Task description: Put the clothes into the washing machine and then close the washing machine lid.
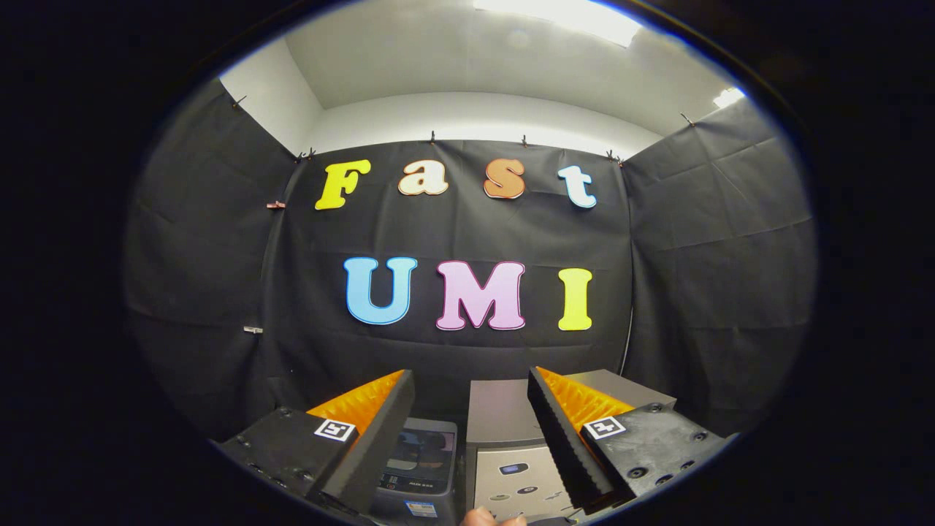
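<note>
My jaws [471,409] stand apart with nothing between them, raised and pointing level at the black cloth wall [467,241] of the booth. The two fingers [380,431] angle in from below, each with a small square marker on its mount.

Below and just ahead of the fingers I see two appliances side by side. The one nearer my left finger is a darker grey machine [422,460] with a tinted glass panel in its top, partly hidden behind that finger; labels sit on its front edge, too small for me to make out. It looks like a top-loading washing machine, lid down, though I cannot be sure. The one between the fingers and towards the right is a lighter grey box [504,424] with a flat top and a sloped control panel [515,478] carrying a small display and several buttons; the right finger covers its right part. Which of the two is the task's washer I cannot tell.

At the foot of the control panel, a fingertip [482,517] of a person pokes into sight, touching or just beside the panel's lower edge.

Above the cloth, the white room wall [475,117] and a bright ceiling light [562,18].
</note>
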`<state>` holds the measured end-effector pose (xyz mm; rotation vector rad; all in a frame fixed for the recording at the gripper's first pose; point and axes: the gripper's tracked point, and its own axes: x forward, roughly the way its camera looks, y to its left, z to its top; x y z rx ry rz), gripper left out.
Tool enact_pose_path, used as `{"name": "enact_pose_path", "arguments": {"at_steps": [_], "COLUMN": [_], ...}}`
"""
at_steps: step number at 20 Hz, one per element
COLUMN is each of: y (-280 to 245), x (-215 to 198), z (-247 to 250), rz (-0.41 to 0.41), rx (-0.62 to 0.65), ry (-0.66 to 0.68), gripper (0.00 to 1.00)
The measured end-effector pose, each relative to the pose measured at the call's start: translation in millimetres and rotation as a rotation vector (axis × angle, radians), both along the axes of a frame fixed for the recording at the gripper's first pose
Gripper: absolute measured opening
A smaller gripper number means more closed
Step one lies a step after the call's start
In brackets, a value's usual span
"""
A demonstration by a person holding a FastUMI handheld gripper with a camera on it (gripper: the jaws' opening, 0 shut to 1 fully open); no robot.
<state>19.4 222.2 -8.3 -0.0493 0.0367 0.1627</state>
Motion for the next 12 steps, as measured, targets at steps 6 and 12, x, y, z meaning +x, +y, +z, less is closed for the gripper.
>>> {"name": "enact_pose_path", "arguments": {"at_steps": [6,12], "y": [0.1,-1.3], "x": [-1.0,0.1], "z": [0.5,2.9], "rz": [0.001,-0.003], "rx": [0.000,-0.001], "ry": [-0.001,-0.008], "gripper": [0.97,0.97]}}
